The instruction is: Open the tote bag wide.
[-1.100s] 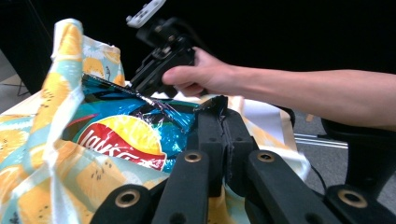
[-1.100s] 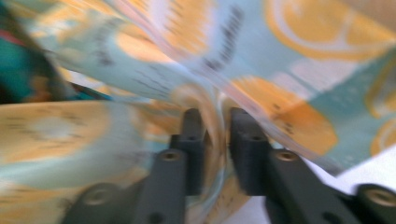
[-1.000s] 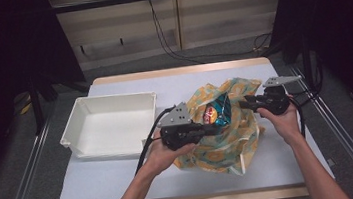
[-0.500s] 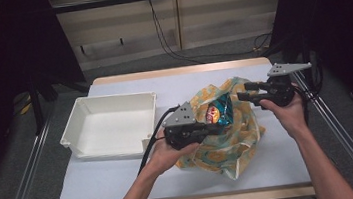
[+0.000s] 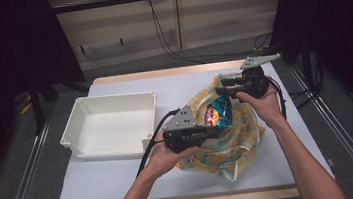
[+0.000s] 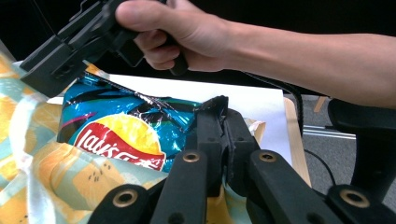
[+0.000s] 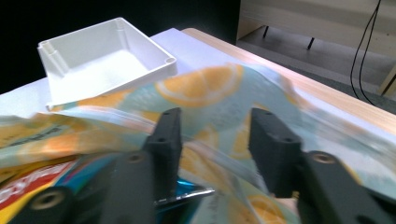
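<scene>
The chip bag (image 6: 122, 125) reads "Lay's".

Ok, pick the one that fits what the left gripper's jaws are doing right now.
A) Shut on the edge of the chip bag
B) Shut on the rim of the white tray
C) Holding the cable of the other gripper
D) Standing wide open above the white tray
A: in the left gripper view the left gripper has its two black jaws pressed together on the crinkled foil edge of the chip bag, which lies in the lemon-print cloth bag.

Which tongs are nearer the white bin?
Left. The left tongs sit just right of the white bin, clamped on the chip bag; the right tongs hover beyond the bag.
</scene>
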A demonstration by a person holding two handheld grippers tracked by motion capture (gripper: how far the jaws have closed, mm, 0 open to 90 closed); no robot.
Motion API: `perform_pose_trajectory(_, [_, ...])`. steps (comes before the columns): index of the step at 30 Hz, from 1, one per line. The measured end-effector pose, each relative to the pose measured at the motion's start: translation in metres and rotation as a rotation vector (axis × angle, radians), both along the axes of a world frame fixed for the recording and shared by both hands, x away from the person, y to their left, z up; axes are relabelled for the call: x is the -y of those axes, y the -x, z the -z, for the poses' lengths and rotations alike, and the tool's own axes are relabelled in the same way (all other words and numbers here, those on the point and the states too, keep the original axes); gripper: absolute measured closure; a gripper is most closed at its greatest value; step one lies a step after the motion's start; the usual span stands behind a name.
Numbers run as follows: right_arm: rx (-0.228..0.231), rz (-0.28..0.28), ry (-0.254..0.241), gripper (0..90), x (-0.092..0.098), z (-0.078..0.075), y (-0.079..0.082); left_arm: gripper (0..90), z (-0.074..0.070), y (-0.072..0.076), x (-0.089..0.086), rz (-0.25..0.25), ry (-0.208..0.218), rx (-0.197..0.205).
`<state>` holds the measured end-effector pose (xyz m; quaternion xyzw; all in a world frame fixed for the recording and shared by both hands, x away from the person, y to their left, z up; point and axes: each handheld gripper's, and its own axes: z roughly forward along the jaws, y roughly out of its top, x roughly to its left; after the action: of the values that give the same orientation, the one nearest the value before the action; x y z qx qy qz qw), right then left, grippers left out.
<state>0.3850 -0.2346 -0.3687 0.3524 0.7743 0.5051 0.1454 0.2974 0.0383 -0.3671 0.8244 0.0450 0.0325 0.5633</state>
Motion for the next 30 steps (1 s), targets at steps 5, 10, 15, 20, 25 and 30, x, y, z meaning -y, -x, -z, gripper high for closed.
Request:
perform_pose_trajectory(5, [-0.007, 0.031, -0.021, 75.1, 0.003, 0.007, -0.007, 87.8, 0.0, -0.002, -0.008, -0.003, 0.016, -0.012])
perform_pose_trajectory(10, [-0.035, 0.09, -0.013, 75.1, 0.014, 0.02, -0.01, 87.7, -0.002, -0.005, -0.015, -0.021, 0.028, -0.016])
perform_pose_trajectory(15, [-0.027, 0.07, -0.016, 57.5, 0.018, 0.023, 0.007, 86.2, -0.005, -0.01, -0.019, -0.048, 0.041, -0.026])
perform_pose_trajectory(20, [-0.022, 0.056, -0.058, 52.1, 0.023, 0.02, 0.027, 83.5, -0.007, -0.015, -0.021, -0.083, 0.046, -0.032])
perform_pose_trajectory(25, [-0.014, 0.011, -0.064, 50.6, 0.023, 0.017, 0.052, 77.0, -0.008, -0.02, -0.023, -0.127, 0.034, -0.054])
perform_pose_trajectory(30, [-0.013, -0.058, -0.068, 49.3, 0.012, 0.017, 0.074, 67.6, -0.01, -0.023, -0.02, -0.146, 0.018, -0.047])
